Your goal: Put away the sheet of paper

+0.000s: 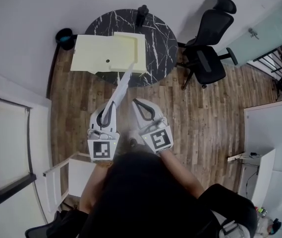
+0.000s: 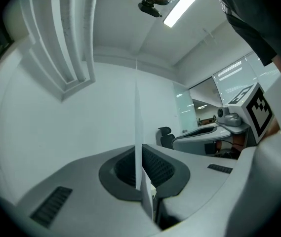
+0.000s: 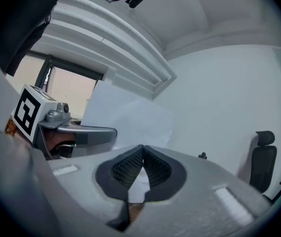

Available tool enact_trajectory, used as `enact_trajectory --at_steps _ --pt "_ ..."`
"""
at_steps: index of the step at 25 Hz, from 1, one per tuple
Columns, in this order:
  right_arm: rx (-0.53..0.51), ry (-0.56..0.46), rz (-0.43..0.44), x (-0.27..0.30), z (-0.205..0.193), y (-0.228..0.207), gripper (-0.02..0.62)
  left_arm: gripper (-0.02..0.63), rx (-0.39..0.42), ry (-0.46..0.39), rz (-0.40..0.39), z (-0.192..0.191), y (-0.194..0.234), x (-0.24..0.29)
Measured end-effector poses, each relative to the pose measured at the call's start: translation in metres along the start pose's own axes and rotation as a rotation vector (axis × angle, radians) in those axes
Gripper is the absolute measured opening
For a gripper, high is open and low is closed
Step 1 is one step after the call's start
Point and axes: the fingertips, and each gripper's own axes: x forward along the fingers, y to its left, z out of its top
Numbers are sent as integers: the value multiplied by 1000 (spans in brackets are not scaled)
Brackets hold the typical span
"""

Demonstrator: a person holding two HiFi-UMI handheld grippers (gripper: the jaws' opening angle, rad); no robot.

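The white sheet of paper [image 1: 123,83] stands edge-on in my left gripper [image 1: 112,104], which is shut on its lower edge; the sheet reaches up towards the round table. In the left gripper view the paper [image 2: 137,127] is a thin vertical line pinched between the dark pads. My right gripper [image 1: 136,103] hangs just right of it, shut with nothing in it. In the right gripper view the jaws of that gripper [image 3: 142,148] meet at their tips, and the flat face of the paper [image 3: 130,117] shows behind them, beside the left gripper [image 3: 63,127].
A black marble round table [image 1: 160,38] stands ahead with an open pale yellow folder [image 1: 96,53] and a dark small object [image 1: 141,15] on it. A black office chair [image 1: 207,48] is at the table's right, a dark bin [image 1: 64,36] at its left. The floor is wood.
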Motion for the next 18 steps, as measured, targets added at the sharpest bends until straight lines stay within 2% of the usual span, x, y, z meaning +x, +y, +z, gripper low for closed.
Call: enact_trajectory --at_steps 7,11,18 --pt "-10 20 -94 18 1 -15 -2 12 4 -11 -23 -1 29 3" --pt "-16 38 -154 29 -1 -36 -2 11 -27 -18 -31 -2 41 11" --pt "-52 -8 -172 47 4 -51 -2 12 -18 -30 -43 -4 51 27"
